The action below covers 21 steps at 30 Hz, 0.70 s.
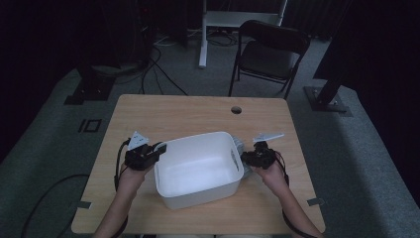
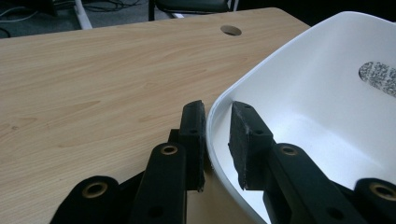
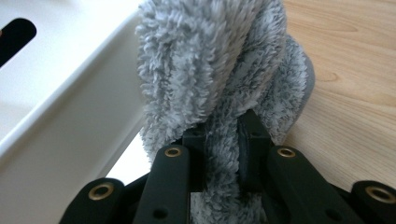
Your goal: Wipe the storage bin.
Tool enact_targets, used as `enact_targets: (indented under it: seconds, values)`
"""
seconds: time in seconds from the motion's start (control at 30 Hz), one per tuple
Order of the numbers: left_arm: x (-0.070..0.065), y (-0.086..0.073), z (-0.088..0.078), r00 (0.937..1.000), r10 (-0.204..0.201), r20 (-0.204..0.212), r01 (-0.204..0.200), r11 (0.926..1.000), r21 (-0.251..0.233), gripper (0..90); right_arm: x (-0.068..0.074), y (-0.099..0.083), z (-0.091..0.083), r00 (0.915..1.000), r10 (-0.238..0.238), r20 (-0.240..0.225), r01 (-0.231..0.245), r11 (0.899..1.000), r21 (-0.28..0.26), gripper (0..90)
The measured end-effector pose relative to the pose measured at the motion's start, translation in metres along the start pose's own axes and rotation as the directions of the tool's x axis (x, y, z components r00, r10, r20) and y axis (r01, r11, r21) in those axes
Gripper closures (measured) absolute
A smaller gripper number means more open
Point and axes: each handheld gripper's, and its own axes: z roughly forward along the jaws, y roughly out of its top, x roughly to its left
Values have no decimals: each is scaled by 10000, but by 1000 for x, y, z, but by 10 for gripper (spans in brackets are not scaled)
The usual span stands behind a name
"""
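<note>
The left gripper (image 2: 217, 140) straddles the near left rim of one white tub (image 1: 198, 166), one jaw outside the wall and one inside; the inner pad seems a hair off the plastic, so whether it is clenched on the rim I cannot tell. The right gripper (image 3: 224, 140) is clenched on one grey fluffy cloth (image 3: 219, 65), which bulges up just ahead of its jaws, pressed between the pads. Directly to that gripper's left stands the tub's outer wall, with a handle slot showing; the cloth lies against it.

The right gripper view shows the cloth's pile and the pinch, which the high view reduces to a grey sliver (image 1: 239, 148) beside the tub. The left gripper view shows a speckled patch through the far wall's slot.

Beyond both grippers the wooden bench (image 1: 188, 111) runs on, with one round hole (image 1: 236, 109) near its far edge. Farther off stands one black chair (image 1: 270, 52).
</note>
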Motion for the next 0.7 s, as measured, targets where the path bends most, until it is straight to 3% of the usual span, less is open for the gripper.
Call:
enact_targets:
  seconds: [0.23, 0.37, 0.47, 0.57, 0.7]
  values:
    - [-1, 0, 0, 9999, -29, -112, 29, 10000, 21, 753, -8, -6, 7, 9992, 286, -269, -283, 9995, 106, 772]
    - [-1, 0, 0, 9999, -49, -111, 49, 10000, 5, 752, -10, -12, 21, 9995, 270, 159, -281, 9967, 760, 773]
    - [-1, 0, 0, 10000, -37, -79, 37, 10000, 6, 752, -16, -18, 29, 9977, 684, -9, -680, 9936, 897, 772]
    - [0, 0, 0, 10000, 3, -32, -3, 10000, 27, 753, -19, -17, 26, 9965, 820, -139, -806, 9933, 825, 771]
    - [0, 0, 0, 10000, 24, 6, -24, 10000, 35, 753, -18, -7, 15, 9958, 874, -267, -870, 9960, 180, 768]
